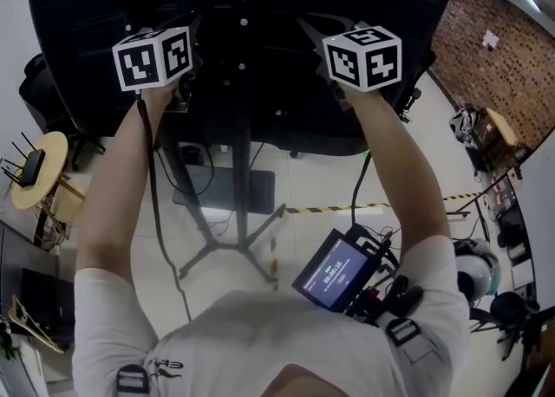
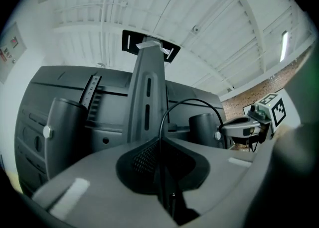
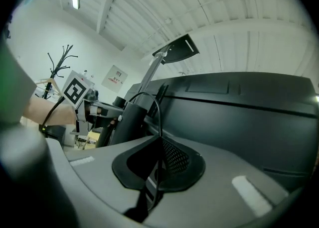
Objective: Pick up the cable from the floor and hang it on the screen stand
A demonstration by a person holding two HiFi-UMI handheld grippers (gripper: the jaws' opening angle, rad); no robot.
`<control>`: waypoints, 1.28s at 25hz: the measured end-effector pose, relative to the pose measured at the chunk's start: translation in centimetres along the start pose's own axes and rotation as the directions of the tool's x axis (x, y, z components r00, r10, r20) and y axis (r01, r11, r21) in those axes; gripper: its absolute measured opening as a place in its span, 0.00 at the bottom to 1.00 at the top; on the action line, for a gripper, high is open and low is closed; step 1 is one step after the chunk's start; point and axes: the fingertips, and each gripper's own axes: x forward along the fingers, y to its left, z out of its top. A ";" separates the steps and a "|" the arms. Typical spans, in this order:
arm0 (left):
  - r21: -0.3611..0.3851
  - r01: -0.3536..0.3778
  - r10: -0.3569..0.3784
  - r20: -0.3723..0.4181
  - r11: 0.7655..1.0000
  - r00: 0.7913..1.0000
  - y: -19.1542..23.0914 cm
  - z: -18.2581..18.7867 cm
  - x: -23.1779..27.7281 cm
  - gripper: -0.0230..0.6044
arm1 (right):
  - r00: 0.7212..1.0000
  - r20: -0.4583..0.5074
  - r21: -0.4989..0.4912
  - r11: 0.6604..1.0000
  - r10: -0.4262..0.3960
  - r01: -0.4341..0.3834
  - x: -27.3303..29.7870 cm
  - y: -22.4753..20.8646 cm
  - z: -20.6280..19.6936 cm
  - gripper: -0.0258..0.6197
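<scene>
Item: thin black cable (image 1: 153, 187). I have it pinched in both left gripper (image 2: 160, 141) and right gripper (image 3: 159, 140), top of frame, beside black metal screen stand (image 1: 245, 148).

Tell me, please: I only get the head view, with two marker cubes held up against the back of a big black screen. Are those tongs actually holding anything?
Observer: Yes. In the left gripper view the left tongs are shut on a thin black cable.
Visitor: And the other pair?
Observer: The right gripper view shows the right tongs shut on thin black cable too.
Visitor: Where does it go from the left pair?
Observer: It arches up and over to the right, towards the other gripper, with the stand's grey column rising just behind it.
</scene>
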 end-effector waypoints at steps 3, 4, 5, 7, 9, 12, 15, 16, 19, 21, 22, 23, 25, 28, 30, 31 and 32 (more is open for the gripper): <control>0.033 0.003 -0.002 -0.047 0.999 0.999 -0.4 -0.7 0.3 0.07 | 0.998 -0.059 -0.017 1.000 0.021 -0.022 0.8 0.9 -0.6 0.08; 0.039 0.006 -0.003 -0.060 0.999 0.998 -0.4 -0.9 0.4 0.07 | 0.996 -0.079 -0.021 0.999 0.030 -0.032 1.1 1.2 -0.9 0.08; 0.045 0.009 -0.006 -0.073 0.999 0.997 -0.6 -1.1 0.5 0.07 | 0.994 -0.099 -0.022 0.999 0.040 -0.042 1.4 1.6 -1.2 0.08; 0.058 0.018 -0.012 -0.101 0.998 0.995 -0.8 -1.5 0.8 0.07 | 0.988 -0.138 -0.018 0.998 0.064 -0.067 1.9 2.2 -1.9 0.08; 0.074 0.027 -0.017 -0.132 0.997 0.991 -1.1 -2.0 1.0 0.07 | 0.980 -0.174 -0.010 0.995 0.092 -0.095 2.3 2.9 -2.7 0.08; 0.084 0.043 -0.028 -0.172 0.996 0.985 -1.4 -2.8 1.4 0.07 | 0.968 -0.216 0.006 0.992 0.126 -0.128 2.7 3.6 -3.9 0.08; 0.089 0.057 -0.039 -0.195 0.994 0.980 -1.7 -3.5 1.5 0.07 | 0.959 -0.242 0.029 0.989 0.149 -0.146 2.9 4.1 -5.2 0.08; 0.089 0.061 -0.042 -0.198 0.994 0.979 -1.7 -3.7 1.5 0.07 | 0.956 -0.249 0.040 0.988 0.154 -0.149 3.0 4.2 -5.7 0.08; 0.080 0.070 -0.053 -0.195 0.994 0.979 -1.7 -4.6 1.3 0.07 | 0.955 -0.248 0.064 0.986 0.163 -0.151 2.9 4.6 -6.9 0.08; 0.081 0.075 -0.061 -0.159 0.994 0.985 -1.9 -4.8 1.0 0.06 | 0.963 -0.217 0.076 0.987 0.157 -0.144 2.7 4.6 -7.0 0.08; 0.086 0.075 -0.063 -0.137 0.993 0.989 -2.0 -4.8 0.9 0.07 | 0.968 -0.200 0.079 0.987 0.153 -0.140 2.6 4.6 -6.9 0.08; 0.093 0.074 -0.063 -0.121 0.993 0.991 -2.2 -4.7 0.8 0.07 | 0.971 -0.188 0.080 0.988 0.147 -0.134 2.5 4.6 -6.9 0.08; 0.107 0.066 -0.054 -0.108 0.992 0.993 -2.4 -4.6 0.8 0.07 | 0.975 -0.175 0.079 0.989 0.136 -0.124 2.5 4.5 -6.8 0.08; 0.095 0.061 -0.050 -0.120 0.994 0.992 -2.2 -4.9 1.2 0.07 | 0.976 -0.171 0.086 0.989 0.135 -0.122 2.6 4.4 -6.9 0.07; 0.103 0.063 -0.052 -0.110 0.993 0.993 -2.3 -4.9 1.1 0.07 | 0.978 -0.161 0.093 0.988 0.134 -0.120 2.6 4.4 -6.9 0.07; 0.111 0.064 -0.053 -0.098 0.992 0.994 -2.4 -4.8 1.0 0.07 | 0.979 -0.154 0.095 0.988 0.132 -0.119 2.6 4.4 -7.0 0.08; 0.115 0.065 -0.055 -0.084 0.991 0.995 -2.4 -4.7 0.9 0.07 | 0.980 -0.148 0.097 0.988 0.131 -0.117 2.7 4.5 -7.0 0.08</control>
